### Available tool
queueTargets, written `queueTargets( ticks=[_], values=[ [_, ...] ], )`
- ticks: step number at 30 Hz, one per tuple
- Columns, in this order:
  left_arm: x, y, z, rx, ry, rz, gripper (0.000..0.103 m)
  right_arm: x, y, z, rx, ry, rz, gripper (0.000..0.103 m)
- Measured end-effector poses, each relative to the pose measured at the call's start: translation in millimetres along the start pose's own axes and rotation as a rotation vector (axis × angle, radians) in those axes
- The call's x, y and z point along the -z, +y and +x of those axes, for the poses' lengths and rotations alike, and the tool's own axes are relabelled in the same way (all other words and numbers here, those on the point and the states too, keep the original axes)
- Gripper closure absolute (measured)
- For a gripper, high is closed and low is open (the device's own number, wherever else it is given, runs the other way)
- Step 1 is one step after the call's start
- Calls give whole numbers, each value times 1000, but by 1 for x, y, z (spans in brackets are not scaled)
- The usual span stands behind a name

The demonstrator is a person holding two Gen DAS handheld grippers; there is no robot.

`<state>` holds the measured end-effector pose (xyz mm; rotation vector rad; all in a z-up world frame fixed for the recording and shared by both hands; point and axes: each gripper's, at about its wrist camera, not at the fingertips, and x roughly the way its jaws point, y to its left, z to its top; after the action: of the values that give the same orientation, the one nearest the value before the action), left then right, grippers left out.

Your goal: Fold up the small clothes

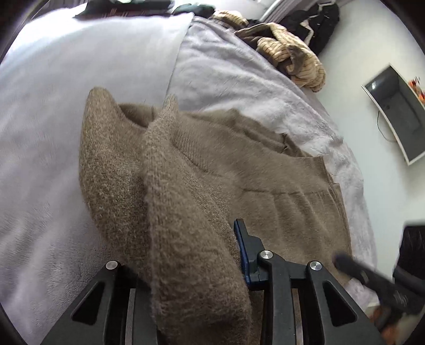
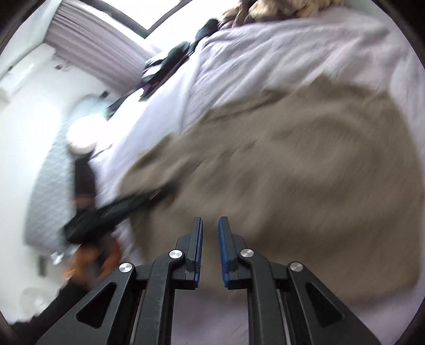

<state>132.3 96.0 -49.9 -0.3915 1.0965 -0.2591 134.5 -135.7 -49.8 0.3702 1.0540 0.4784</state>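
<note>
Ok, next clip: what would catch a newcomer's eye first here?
The brown sweater spread on the pale blanket, one thick fold bunched up in the left gripper. The right gripper hangs slightly open above the same sweater, holding nothing. A striped tan garment lies crumpled at the bed's far edge.

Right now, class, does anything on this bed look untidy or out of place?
Yes. A tan striped garment lies crumpled in a heap near the bed's far edge, with dark clothes bunched beyond it. The brown sweater is partly lifted, a fold caught in the left gripper. The right gripper holds nothing.
</note>
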Motion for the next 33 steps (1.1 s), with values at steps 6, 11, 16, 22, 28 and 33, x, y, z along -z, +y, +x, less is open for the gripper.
queueTargets(
  ticks=[6,11,16,22,28,33],
  values=[
    [-10,-42,-27,-30,-57,92,75,-1,-22,58,120,116,-19,93],
    [-19,-100,-32,-37,-82,188,75,11,-40,27,-34,101,45,93],
    [-24,-180,-17,-36,-70,324,75,17,-98,-38,-124,-33,183,91],
    [-2,-270,59,-55,31,516,75,47,-175,-81,-201,-108,383,87],
    [17,-289,88,-47,93,545,23,77,-213,-86,-312,-141,474,87],
    [20,-296,48,-37,-31,604,17,79,-225,-84,-426,-180,538,70]
  ],
)
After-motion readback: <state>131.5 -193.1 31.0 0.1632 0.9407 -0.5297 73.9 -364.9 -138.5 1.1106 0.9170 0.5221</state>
